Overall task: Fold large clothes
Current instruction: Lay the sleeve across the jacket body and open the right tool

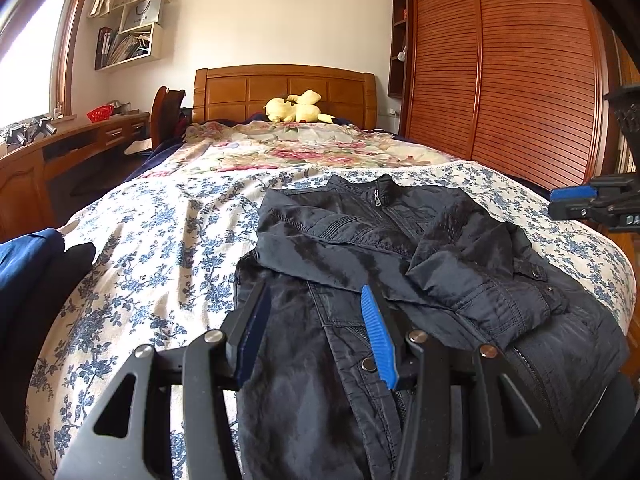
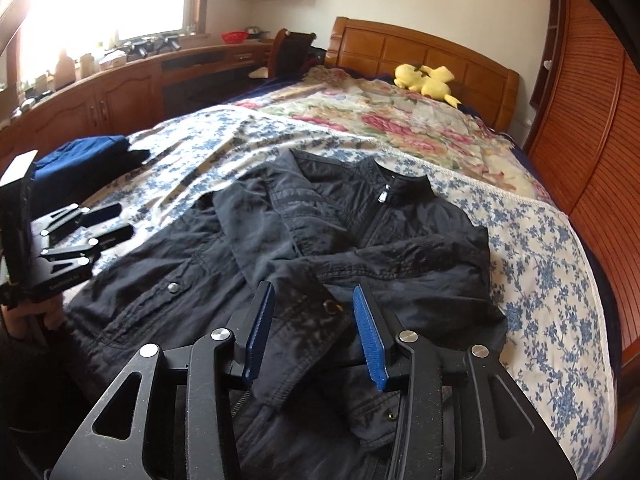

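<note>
A dark navy jacket (image 1: 400, 232) (image 2: 340, 220) lies front up on the blue-flowered bedsheet (image 1: 160, 220), zipped to the collar. Both sleeves are folded across its chest. My left gripper (image 1: 314, 292) hovers open over the jacket's lower left side, with nothing pinched between its blue pads; it also shows in the right wrist view as the left gripper (image 2: 100, 224), held by a hand. My right gripper (image 2: 314, 292) stands open just above the folded sleeve's cuff (image 2: 332, 308); the cuff lies between the pads, which do not press on it. The right gripper (image 1: 580, 200) also appears at the left wrist view's right edge.
A folded blue garment (image 2: 80, 152) (image 1: 24, 256) lies at the bed's left edge. A yellow plush toy (image 1: 296, 110) rests by the wooden headboard (image 1: 280, 88). A slatted wardrobe (image 1: 520, 80) lines the right side, and a wooden desk (image 2: 120, 80) runs under the window.
</note>
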Available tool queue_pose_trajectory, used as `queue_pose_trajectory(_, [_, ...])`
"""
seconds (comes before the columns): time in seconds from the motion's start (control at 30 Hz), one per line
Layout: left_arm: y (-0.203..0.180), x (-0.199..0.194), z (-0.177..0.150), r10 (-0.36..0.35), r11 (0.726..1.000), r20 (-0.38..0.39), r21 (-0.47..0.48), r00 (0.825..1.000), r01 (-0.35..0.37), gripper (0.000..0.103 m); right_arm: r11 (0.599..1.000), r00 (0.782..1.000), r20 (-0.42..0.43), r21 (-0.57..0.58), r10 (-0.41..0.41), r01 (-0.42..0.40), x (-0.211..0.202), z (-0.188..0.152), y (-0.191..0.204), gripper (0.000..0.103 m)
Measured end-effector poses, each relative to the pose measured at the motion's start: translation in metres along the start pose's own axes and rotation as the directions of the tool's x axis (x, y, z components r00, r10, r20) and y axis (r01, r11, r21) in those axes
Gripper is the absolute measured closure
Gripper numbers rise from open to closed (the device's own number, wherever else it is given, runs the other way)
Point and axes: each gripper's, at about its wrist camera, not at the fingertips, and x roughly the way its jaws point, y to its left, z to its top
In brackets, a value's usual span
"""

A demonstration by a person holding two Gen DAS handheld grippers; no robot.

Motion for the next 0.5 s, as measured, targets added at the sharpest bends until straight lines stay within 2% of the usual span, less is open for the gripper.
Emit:
queue_pose_trajectory(0.23, [-0.001,0.001,-0.002,0.005,1.000,-0.005,0.012,1.000,-0.005,0.057,0.996,0.998,-0.060,0.084,-0.013,0.018,0.035,-0.017,-0.017,0.059])
queue_pose_trajectory(0.5, [0.000,0.004,-0.004,0.011,1.000,-0.011,0.018,1.000,-0.011,0.057,0.980,0.991,-0.124,0.197,0.054,-0.029,0.081,-0.045,-0.016,0.056])
